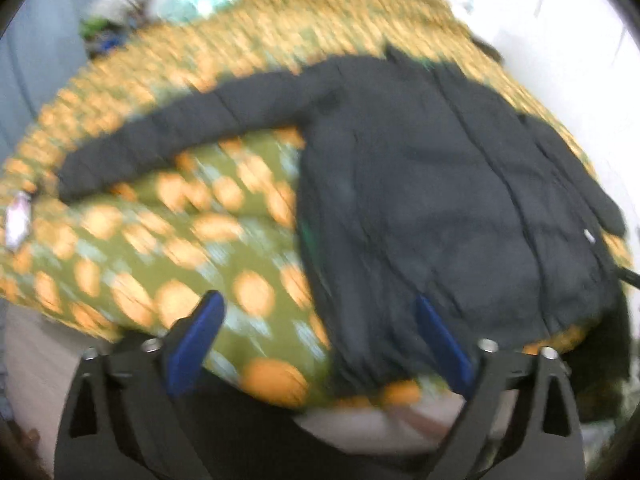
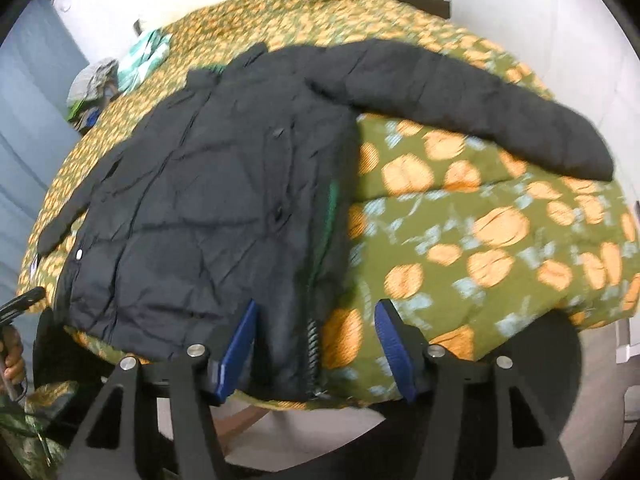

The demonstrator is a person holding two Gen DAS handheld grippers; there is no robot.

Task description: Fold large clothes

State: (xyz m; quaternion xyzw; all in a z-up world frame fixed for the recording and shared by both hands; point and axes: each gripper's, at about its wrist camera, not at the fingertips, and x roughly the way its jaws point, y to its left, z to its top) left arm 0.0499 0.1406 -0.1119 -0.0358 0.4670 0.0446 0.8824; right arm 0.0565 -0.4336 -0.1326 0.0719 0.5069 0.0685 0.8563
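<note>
Clothes pile [image 2: 96, 80] nr far bed [image 2: 500, 216] corner, beyond jacket [image 2: 224, 200].

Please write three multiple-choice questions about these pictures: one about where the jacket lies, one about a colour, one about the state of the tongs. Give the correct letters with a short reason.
1. Where does the black puffer jacket lie?
A. on the floor
B. on the bed's patterned bedspread
C. on a hanger

2. What colour are the round motifs on the bedspread?
A. orange
B. red
C. purple

3. In what state are the right tongs?
A. shut on a sleeve
B. shut on nothing
C. open, holding nothing

Answers:
1 B: the jacket is spread flat on the green bedspread, one sleeve stretched out sideways.
2 A: orange rounds cover the green cloth.
3 C: the blue pads stand apart at the jacket's hem; the left tongs are open too.
</note>
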